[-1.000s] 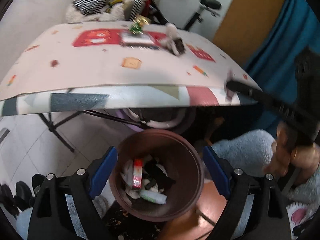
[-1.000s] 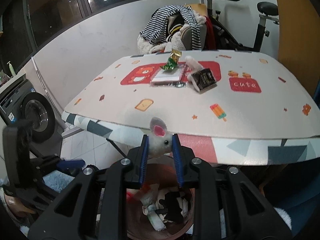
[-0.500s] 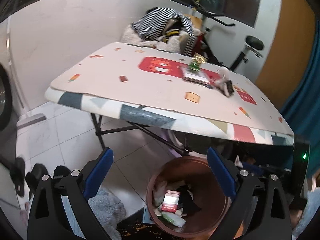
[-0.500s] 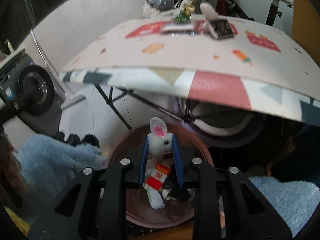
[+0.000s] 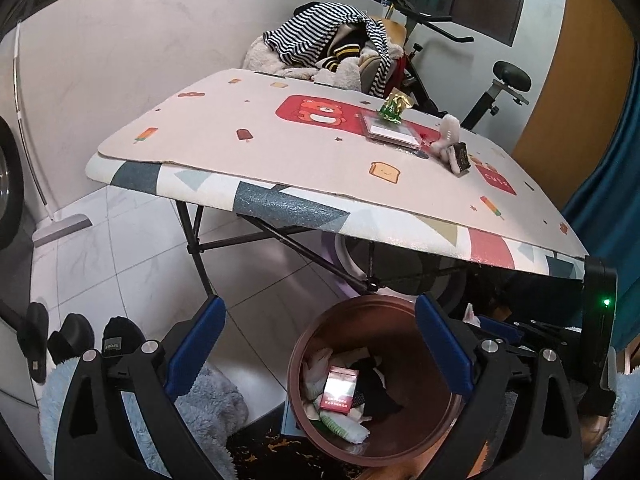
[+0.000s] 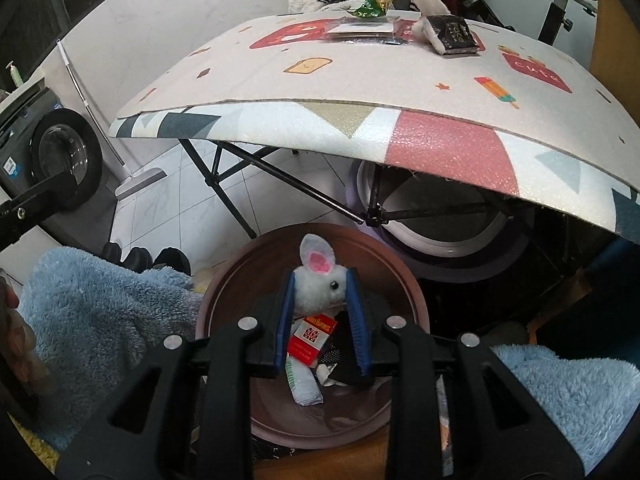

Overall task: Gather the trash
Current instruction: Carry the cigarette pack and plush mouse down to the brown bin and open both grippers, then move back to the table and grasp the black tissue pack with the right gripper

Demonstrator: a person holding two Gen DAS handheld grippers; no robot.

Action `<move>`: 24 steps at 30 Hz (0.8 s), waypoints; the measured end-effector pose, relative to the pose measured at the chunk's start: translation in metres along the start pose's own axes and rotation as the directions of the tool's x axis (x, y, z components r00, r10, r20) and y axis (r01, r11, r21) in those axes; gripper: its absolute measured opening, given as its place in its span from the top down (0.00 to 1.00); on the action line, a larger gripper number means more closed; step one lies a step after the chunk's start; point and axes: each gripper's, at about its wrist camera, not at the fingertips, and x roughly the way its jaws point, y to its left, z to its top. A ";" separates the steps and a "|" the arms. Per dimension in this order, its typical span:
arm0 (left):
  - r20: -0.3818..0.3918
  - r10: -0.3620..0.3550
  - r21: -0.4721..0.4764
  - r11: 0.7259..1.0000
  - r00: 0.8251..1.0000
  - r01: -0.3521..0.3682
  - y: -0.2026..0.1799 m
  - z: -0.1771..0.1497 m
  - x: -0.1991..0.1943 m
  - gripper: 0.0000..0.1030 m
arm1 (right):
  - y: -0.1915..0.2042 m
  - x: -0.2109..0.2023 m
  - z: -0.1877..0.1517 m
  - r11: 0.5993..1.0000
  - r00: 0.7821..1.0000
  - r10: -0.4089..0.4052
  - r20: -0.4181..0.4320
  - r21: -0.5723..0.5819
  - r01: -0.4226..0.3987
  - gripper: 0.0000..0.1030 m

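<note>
My right gripper [image 6: 320, 280] is shut on a small white plush rabbit [image 6: 318, 278] and holds it over the brown bin [image 6: 224, 280], which sits on the floor below the table edge. The bin holds a red cigarette pack [image 6: 310, 338], a white wrapper [image 6: 304, 386] and dark scraps. In the left wrist view my left gripper [image 5: 320, 344] is open and empty above the floor, with the bin [image 5: 372, 448] partly between its fingers and the red pack [image 5: 338, 390] inside. On the table [image 5: 280, 168] lie a green-gold wrapper [image 5: 394, 106], a flat clear packet [image 5: 392, 132] and a dark box [image 5: 460, 158].
The folding table has black legs [image 5: 196, 240] behind the bin. A chair piled with striped clothes [image 5: 328, 44] and an exercise bike [image 5: 500, 80] stand beyond it. A washing machine [image 6: 56, 152] is at left. Blue fluffy fabric [image 6: 96, 312] lies on both sides of the bin. Dark shoes [image 5: 72, 336] sit on the tiles.
My right gripper has come down from table height with the rabbit and now hangs over the bin. My left gripper has pulled back and to the left, away from the bin.
</note>
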 end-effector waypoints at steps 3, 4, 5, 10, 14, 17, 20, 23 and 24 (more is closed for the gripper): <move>0.000 0.004 -0.013 1.000 1.000 -0.004 0.003 0.000 0.000 0.09 | 0.000 0.000 0.000 1.000 1.000 -0.002 -0.003 0.000 0.002 0.72; -0.001 0.005 -0.016 1.000 1.000 -0.005 0.004 0.000 0.000 0.09 | 0.000 0.001 -0.001 1.000 1.000 -0.004 -0.004 -0.001 0.004 0.71; -0.002 0.006 -0.017 1.000 1.000 -0.006 0.004 0.000 0.000 0.09 | 0.000 0.001 -0.001 1.000 1.000 -0.005 -0.005 -0.002 0.005 0.70; -0.002 0.009 -0.019 1.000 1.000 -0.009 0.005 0.000 0.000 0.09 | -0.001 0.004 -0.001 0.999 0.999 -0.046 -0.015 0.004 0.046 0.38; -0.006 0.010 -0.023 1.000 1.000 -0.010 0.006 0.001 0.000 0.09 | -0.004 0.004 -0.001 0.997 0.998 -0.068 -0.015 0.018 0.069 0.10; -0.005 0.013 -0.026 1.000 1.000 -0.013 0.007 0.001 0.001 0.09 | -0.005 0.005 -0.002 0.997 0.997 -0.069 -0.020 0.021 0.069 0.06; -0.007 0.017 -0.028 0.999 1.000 -0.017 0.007 0.001 0.001 0.09 | -0.005 0.006 -0.002 0.997 0.997 -0.069 -0.022 0.021 0.070 0.06; -0.010 0.019 -0.030 0.999 1.000 -0.019 0.008 0.001 0.002 0.09 | -0.004 0.006 -0.002 0.997 0.997 -0.079 -0.021 0.015 0.079 0.06; -0.009 0.019 -0.031 0.999 1.000 -0.019 0.009 0.001 0.002 0.09 | -0.004 0.005 -0.001 0.997 0.997 -0.077 -0.019 0.014 0.078 0.06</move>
